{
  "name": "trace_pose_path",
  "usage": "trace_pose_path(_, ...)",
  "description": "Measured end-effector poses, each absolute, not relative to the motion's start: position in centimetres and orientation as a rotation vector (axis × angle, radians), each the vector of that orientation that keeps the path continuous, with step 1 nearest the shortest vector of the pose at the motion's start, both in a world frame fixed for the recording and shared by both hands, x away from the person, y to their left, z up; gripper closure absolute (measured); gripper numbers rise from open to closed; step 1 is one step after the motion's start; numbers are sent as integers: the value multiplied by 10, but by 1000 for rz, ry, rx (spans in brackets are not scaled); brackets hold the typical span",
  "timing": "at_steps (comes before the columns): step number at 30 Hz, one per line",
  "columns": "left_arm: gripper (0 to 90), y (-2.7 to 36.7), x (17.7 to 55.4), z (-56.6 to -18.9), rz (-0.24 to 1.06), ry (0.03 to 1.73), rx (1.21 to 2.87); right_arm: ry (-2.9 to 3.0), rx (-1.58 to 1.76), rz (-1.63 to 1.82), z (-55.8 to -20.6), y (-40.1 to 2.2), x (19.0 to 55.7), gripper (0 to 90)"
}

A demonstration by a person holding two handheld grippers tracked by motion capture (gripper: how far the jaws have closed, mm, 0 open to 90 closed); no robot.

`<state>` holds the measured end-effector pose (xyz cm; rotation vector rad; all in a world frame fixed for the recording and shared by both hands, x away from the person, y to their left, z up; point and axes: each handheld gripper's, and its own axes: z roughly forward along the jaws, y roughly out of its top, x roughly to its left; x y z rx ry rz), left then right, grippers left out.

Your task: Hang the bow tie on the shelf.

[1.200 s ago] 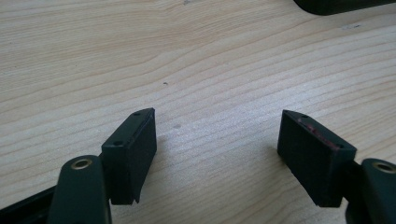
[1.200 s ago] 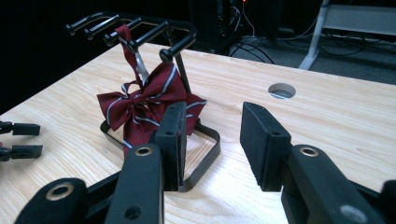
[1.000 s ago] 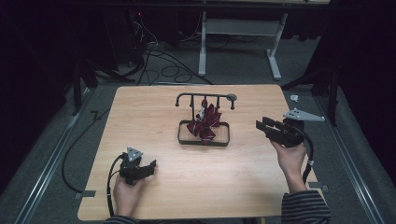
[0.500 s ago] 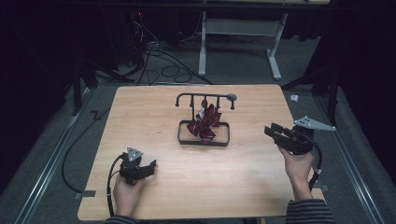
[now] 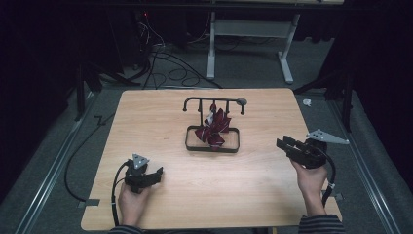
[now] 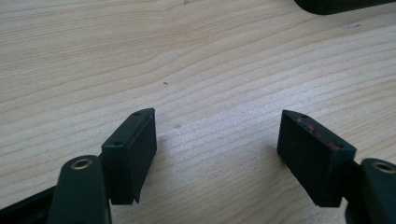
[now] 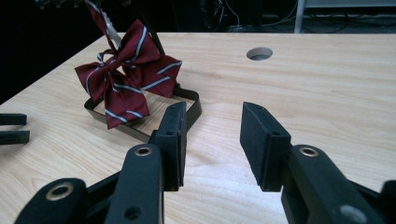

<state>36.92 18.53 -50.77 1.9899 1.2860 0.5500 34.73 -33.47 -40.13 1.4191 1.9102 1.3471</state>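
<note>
A dark red bow tie with pale stripes (image 5: 213,127) hangs from a black stand (image 5: 214,102) whose rectangular base (image 5: 212,146) lies mid-table. In the right gripper view the bow tie (image 7: 126,70) is ahead and to the left, above the base rim (image 7: 194,108). My right gripper (image 5: 284,145) is held at the table's right side, open and empty, its jaws pointing toward the stand. My left gripper (image 5: 157,174) rests low near the front left, open over bare wood (image 6: 215,126), with nothing between its jaws.
The wooden table (image 5: 146,126) has a round hole (image 7: 259,53) in its top. Cables (image 5: 165,68) and a white table frame (image 5: 248,29) lie on the dark floor beyond the far edge. A rail (image 5: 46,175) runs along the left side.
My right gripper has swung down and to the right, away from the stand, and now sits lower near the table's right edge. The left gripper has stayed put.
</note>
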Motion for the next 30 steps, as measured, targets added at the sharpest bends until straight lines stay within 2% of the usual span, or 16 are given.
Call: trace_pose_path(30,288,185,369,-508,550,1286,1990,2002,1489,1300,-452,-317,348,626)
